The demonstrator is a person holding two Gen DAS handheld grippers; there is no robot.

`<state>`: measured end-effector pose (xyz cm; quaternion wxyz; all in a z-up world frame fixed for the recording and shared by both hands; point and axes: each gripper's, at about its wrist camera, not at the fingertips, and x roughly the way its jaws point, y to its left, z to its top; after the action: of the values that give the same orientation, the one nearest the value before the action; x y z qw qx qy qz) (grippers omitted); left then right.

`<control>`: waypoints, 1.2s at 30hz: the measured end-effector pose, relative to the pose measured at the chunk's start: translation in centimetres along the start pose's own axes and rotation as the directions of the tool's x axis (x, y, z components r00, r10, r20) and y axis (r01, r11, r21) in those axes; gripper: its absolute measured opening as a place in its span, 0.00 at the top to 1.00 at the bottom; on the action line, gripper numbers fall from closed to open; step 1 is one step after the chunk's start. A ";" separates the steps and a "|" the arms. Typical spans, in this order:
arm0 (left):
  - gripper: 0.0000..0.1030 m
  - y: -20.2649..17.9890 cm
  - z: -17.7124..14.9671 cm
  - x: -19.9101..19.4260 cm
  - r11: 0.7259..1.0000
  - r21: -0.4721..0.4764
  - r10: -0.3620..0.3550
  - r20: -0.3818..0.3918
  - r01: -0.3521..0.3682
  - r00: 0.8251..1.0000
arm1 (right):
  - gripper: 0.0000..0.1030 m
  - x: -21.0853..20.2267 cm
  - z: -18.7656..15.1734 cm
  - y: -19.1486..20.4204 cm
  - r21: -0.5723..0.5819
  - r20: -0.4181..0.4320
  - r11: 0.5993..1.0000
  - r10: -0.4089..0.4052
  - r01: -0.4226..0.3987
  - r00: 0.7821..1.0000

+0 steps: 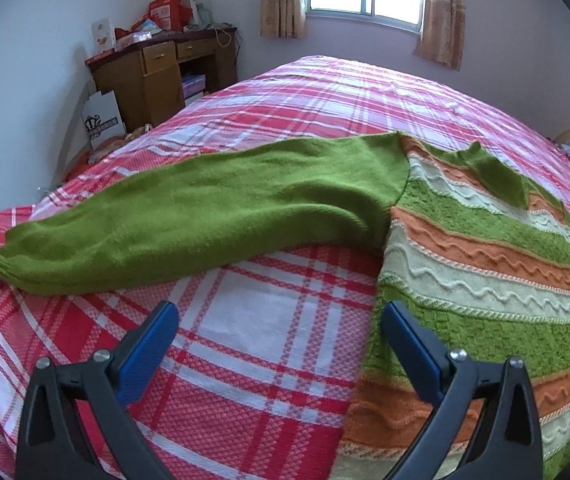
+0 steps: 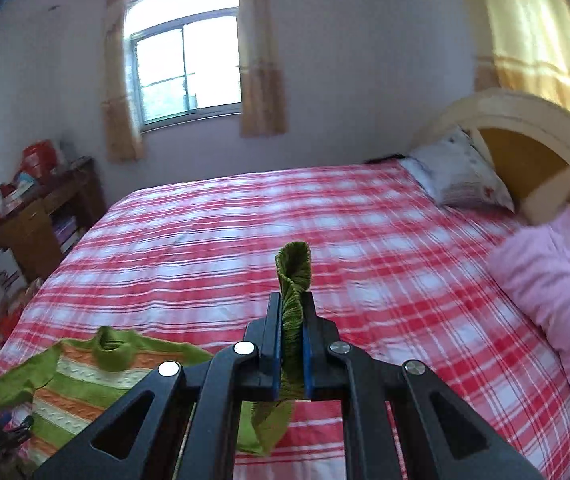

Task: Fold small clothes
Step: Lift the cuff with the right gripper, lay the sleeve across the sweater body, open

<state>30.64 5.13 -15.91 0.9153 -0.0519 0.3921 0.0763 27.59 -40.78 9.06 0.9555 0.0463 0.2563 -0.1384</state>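
Observation:
A small sweater [image 1: 485,264] with green, orange and white stripes lies on the red plaid bedsheet [image 1: 269,344]. Its plain green left sleeve [image 1: 189,216] stretches out flat to the left. My left gripper [image 1: 279,320] is open and empty, low over the sheet, its right finger at the sweater's side edge. My right gripper [image 2: 291,312] is shut on the ribbed green cuff [image 2: 293,276] of the other sleeve and holds it lifted above the bed. The sweater body [image 2: 81,380] lies at the lower left in the right wrist view.
A brown desk [image 1: 165,72] piled with boxes stands by the far wall, left of the bed. A grey pillow [image 2: 461,172] and a pink quilt [image 2: 557,300] lie near the curved headboard [image 2: 533,120]. A window [image 2: 185,68] with curtains is behind.

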 end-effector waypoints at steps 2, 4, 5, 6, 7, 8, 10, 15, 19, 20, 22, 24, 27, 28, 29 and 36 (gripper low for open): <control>0.00 0.4 -0.1 0.0 1.000 -0.019 -0.015 0.003 0.015 1.000 | 0.93 0.0 0.3 2.0 -0.031 0.003 0.999 0.024 -0.024 1.000; 0.00 0.8 -0.2 0.0 0.999 -0.034 -0.028 0.003 0.028 1.000 | 0.93 0.1 0.7 4.1 -0.056 0.005 0.997 0.051 -0.051 0.999; 0.00 0.8 -0.2 0.0 0.999 -0.038 -0.035 0.005 0.035 0.999 | 0.93 0.1 0.8 4.9 -0.066 0.005 0.996 0.061 -0.061 0.998; 0.00 0.8 -0.2 -0.1 0.998 -0.040 -0.040 0.008 0.040 0.999 | 0.93 0.2 0.9 5.8 -0.076 0.005 0.994 0.074 -0.073 0.997; 0.00 0.9 -0.3 -0.1 0.998 -0.039 -0.043 0.008 0.043 0.999 | 0.93 0.2 1.0 6.8 -0.087 0.005 0.993 0.086 -0.086 0.996; 0.00 0.9 -0.3 -0.1 0.998 -0.038 -0.048 0.009 0.048 0.999 | 0.93 0.3 1.1 7.8 -0.098 0.004 0.990 0.098 -0.097 0.995; 0.00 1.1 -0.4 -0.1 0.997 -0.046 -0.058 0.012 0.059 0.998 | 0.93 0.4 1.2 10.0 -0.121 0.002 0.985 0.126 -0.124 0.992; 0.00 1.5 -0.5 0.0 0.995 -0.064 -0.072 0.017 0.073 0.997 | 0.93 1.0 0.9 14.9 -0.168 -0.018 0.967 0.189 -0.190 0.982; 0.00 1.4 -0.6 0.0 0.995 -0.055 -0.081 0.016 0.082 0.997 | 0.93 1.9 0.0 19.3 -0.200 -0.042 0.948 0.245 -0.249 0.969; 0.00 1.5 -0.6 0.0 0.995 -0.058 -0.085 0.018 0.086 0.996 | 0.93 2.3 -0.4 20.4 -0.206 -0.051 0.942 0.259 -0.264 0.964; 0.00 1.6 -0.7 -0.1 0.994 -0.061 -0.090 0.024 0.092 0.996 | 0.93 3.2 -1.2 22.8 -0.223 -0.074 0.930 0.283 -0.293 0.956; 0.00 1.6 -0.8 -0.1 0.994 -0.060 -0.093 0.027 0.094 0.995 | 0.93 4.2 -2.4 25.2 -0.237 -0.097 0.917 0.307 -0.321 0.947; 0.00 1.6 -0.8 -0.1 0.994 -0.059 -0.092 0.029 0.094 0.995 | 0.93 6.2 -4.6 28.5 -0.239 -0.147 0.897 0.345 -0.372 0.927; 0.00 1.6 -0.8 -0.1 0.994 -0.058 -0.091 0.031 0.092 0.995 | 0.93 6.9 -5.4 29.3 -0.245 -0.162 0.891 0.352 -0.383 0.922; 0.00 1.6 -0.8 -0.1 0.994 -0.057 -0.088 0.032 0.090 0.996 | 0.93 7.9 -6.7 30.7 -0.250 -0.184 0.882 0.362 -0.399 0.914; 0.00 1.3 -0.9 0.0 0.997 -0.039 -0.071 0.025 0.072 0.997 | 0.90 15.5 -15.9 37.2 -0.221 -0.403 0.813 0.427 -0.539 0.809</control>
<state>29.78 6.25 -16.52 0.9208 -0.0831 0.3776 0.0518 43.61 -6.37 -11.80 0.8948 -0.0246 0.4133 0.1669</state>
